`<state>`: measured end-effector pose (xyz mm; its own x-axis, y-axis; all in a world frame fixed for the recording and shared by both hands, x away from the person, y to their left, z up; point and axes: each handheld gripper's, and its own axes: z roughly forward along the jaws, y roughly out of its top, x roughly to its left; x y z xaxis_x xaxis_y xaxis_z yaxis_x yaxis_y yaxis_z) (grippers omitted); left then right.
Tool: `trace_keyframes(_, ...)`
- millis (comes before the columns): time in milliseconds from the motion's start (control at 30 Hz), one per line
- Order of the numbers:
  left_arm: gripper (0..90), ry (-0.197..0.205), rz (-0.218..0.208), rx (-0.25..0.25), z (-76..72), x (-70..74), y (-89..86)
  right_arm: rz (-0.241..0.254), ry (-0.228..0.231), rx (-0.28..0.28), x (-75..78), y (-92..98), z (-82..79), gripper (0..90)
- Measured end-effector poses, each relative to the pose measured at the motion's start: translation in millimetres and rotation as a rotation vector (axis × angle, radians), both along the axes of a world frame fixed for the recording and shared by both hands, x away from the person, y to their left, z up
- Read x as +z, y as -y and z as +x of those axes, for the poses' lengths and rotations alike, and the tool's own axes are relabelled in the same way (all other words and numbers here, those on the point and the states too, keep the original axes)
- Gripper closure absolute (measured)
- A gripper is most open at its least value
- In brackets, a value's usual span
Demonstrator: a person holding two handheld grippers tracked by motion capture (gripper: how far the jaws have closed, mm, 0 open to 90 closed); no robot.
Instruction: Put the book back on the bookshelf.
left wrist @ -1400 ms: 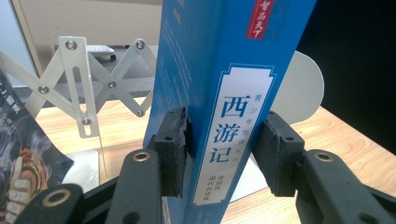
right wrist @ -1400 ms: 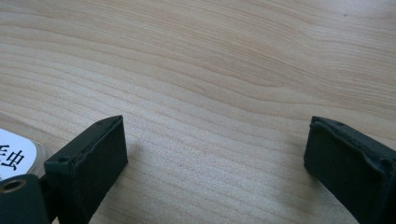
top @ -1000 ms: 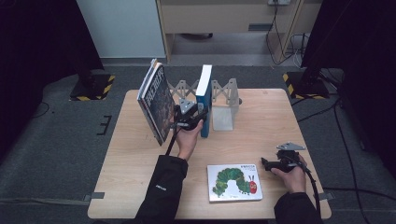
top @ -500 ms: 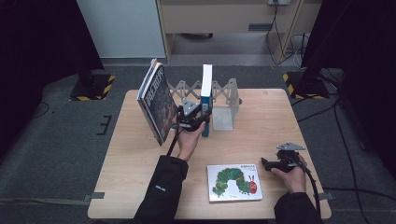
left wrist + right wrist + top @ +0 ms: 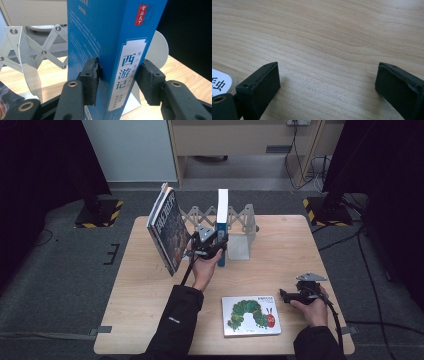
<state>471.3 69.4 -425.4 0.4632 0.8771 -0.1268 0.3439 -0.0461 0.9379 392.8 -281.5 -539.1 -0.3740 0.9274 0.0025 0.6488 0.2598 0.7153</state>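
Tipping is threatening the tall blue hardcover book (image 5: 222,215), standing far on the wooden desk (image 5: 292,257) against the grey accordion rack (image 5: 243,242): the left claw (image 5: 119,75) is straddling it slackly, while the right claw (image 5: 327,80) is gaping empty, near right.

The tabletop (image 5: 332,37) is seen as pale wood with fine, wavy grain and a smooth, satin finish. The blue book (image 5: 110,37) is bound in smooth card with a slight sheen, and white paper edges are shown at its top in the high view. Behind the blue book, the folding rack (image 5: 27,55) is made of light grey matt-painted metal, joined by shiny rivets. Beside the blue book, the left tongs (image 5: 118,78) are faced with black rubbery pads (image 5: 91,80), matt and a little rough. The caterpillar book (image 5: 251,315) has a glossy cover.
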Motion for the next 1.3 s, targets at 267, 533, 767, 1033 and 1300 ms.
trace_keyframes(267, 47.5, 0.012, -0.006, -0.04, -13.4, 7.4, -13.4, 0.002, 0.0, 0.003, -0.1, 0.2, 0.2, 5.7)
trace_keyframes(533, 42.9, -0.009, 0.016, -0.115, -34.9, 17.9, -29.8, 0.004, -0.005, 0.005, 0.0, 0.1, 0.2, 5.0)
trace_keyframes(767, 39.9, -0.053, 0.015, -0.186, -55.4, 24.8, -40.9, 0.003, -0.005, 0.009, -0.1, -0.2, 0.4, 4.4)
trace_keyframes(1033, 35.8, -0.105, 0.025, -0.229, -82.9, 11.1, -58.4, -0.002, -0.01, 0.001, -0.5, -2.6, 1.2, 1.9)
trace_keyframes(1300, 32.7, -0.155, 0.054, -0.259, -105.3, -6.6, -75.1, -0.006, -0.01, -0.002, -0.4, -3.1, 1.2, 1.9)
